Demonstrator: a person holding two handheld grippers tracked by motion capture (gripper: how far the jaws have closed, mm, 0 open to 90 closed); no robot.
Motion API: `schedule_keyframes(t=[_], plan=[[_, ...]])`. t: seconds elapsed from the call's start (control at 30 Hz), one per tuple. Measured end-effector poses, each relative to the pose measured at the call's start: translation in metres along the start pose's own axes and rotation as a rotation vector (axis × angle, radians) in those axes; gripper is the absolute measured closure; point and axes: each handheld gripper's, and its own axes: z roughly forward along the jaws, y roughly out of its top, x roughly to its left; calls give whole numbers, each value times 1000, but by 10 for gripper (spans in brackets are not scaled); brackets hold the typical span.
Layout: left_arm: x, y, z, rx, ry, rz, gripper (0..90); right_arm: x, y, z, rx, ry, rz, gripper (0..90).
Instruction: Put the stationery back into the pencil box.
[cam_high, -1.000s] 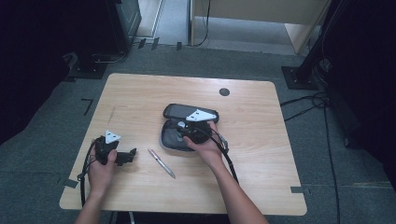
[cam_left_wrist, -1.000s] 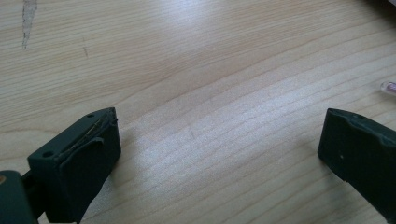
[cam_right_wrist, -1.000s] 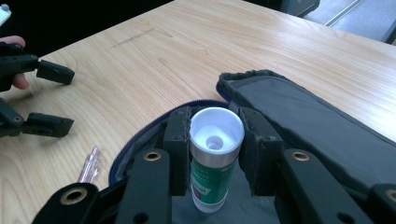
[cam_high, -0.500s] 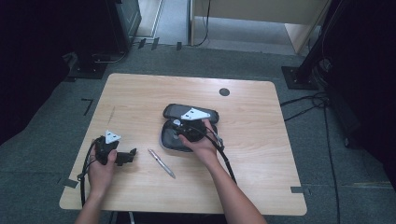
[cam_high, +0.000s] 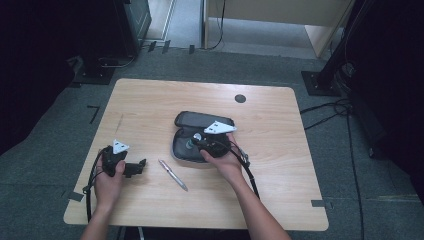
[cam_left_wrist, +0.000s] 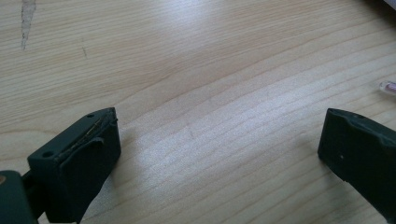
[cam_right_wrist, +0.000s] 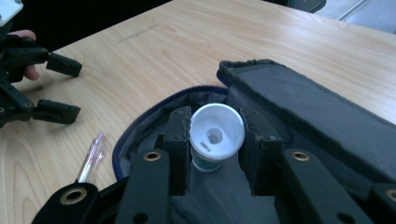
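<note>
Pinching a small white-capped tube (cam_right_wrist: 215, 137) between its two black jaws, the right gripper (cam_right_wrist: 215, 140) holds it cap-forward just inside the open pencil case (cam_right_wrist: 299, 112); both pads press on the flared white cap, which has a round hollow in its middle and a tiny dark mark on its face, too small to read. Below the cap a short stretch of dark green body shows, with no lettering that can be made out. The case is dark grey fabric with a blue zip edge, its flap folded back toward the far side of the wooden table (cam_high: 150, 100), and it lies near the table's middle. A clear pen (cam_high: 173, 175) lies on the wood just beside the case, between the two hands. The left gripper (cam_high: 131, 168) rests on the table well apart from the case, its jaws spread wide over bare wood.
</note>
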Motion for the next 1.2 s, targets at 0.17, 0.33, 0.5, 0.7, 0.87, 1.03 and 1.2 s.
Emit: schedule_keyframes(t=[0.17, 0.33, 0.5, 0.7, 0.87, 1.03, 1.2], plan=[[0, 0, 0, 0, 0, 1, 0, -4, -9, -8, 8, 10, 16, 662], [0, 0, 0, 0, 0, 0, 0, -8, -18, -13, 25, 20, 36, 662], [0, 0, 0, 0, 0, 0, 0, -8, -27, -10, 85, 4, 34, 662], [0, 0, 0, 0, 0, 0, 0, -9, -31, -4, 139, -18, 24, 662], [0, 0, 0, 1, -1, 2, 0, -9, -32, 3, 199, -62, -1, 662], [-1, 0, 0, 2, -5, 4, 0, -8, -29, 5, 221, -71, -27, 657], [0, 0, 0, 2, -6, 4, 0, -14, -30, 5, 238, -128, -20, 630]])
